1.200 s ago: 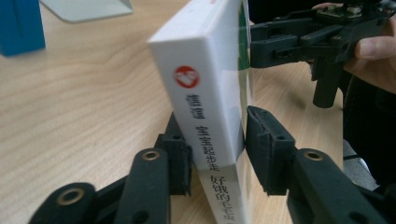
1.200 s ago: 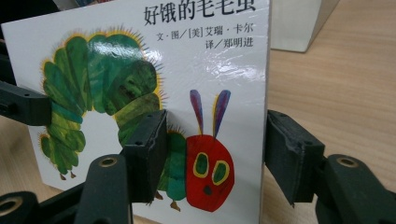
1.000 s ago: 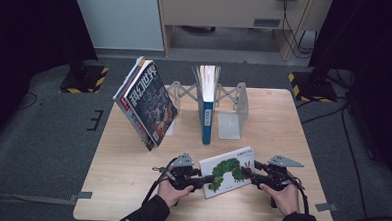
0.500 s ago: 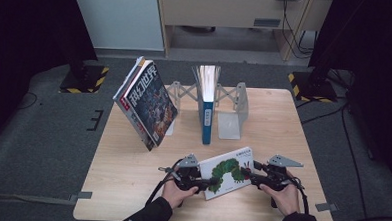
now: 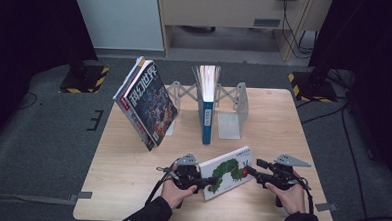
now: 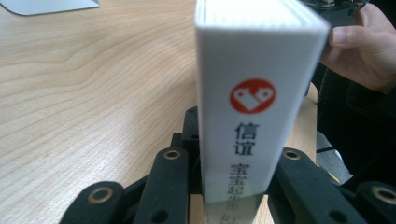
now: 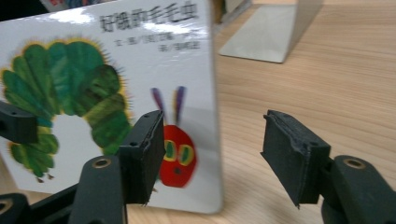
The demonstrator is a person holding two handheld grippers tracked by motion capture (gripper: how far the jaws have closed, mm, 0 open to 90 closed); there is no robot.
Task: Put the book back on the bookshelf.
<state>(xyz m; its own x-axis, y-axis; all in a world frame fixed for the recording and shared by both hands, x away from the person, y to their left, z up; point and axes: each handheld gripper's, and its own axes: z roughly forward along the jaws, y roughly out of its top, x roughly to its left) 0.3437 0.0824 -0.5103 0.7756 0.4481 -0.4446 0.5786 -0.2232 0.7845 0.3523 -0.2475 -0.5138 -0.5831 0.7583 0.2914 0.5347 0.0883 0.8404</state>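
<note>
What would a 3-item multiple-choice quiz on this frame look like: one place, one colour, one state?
1. Where does the caterpillar book lie?
A. at the table's near edge, between the two grippers
B. upright in the metal bookend rack
C. on the floor

2. What colour is the spine of the upright book in the bookend rack?
A. red
B. blue
C. yellow

3. How does the right gripper stand?
A. shut on the book
B. shut on nothing
C. open, one jaw in front of the cover

Answers:
1 A, the high view shows it between the left gripper and the right one.
2 B, the spine shows blue in the high view.
3 C, the right gripper view shows a wide gap between the jaws.
</note>
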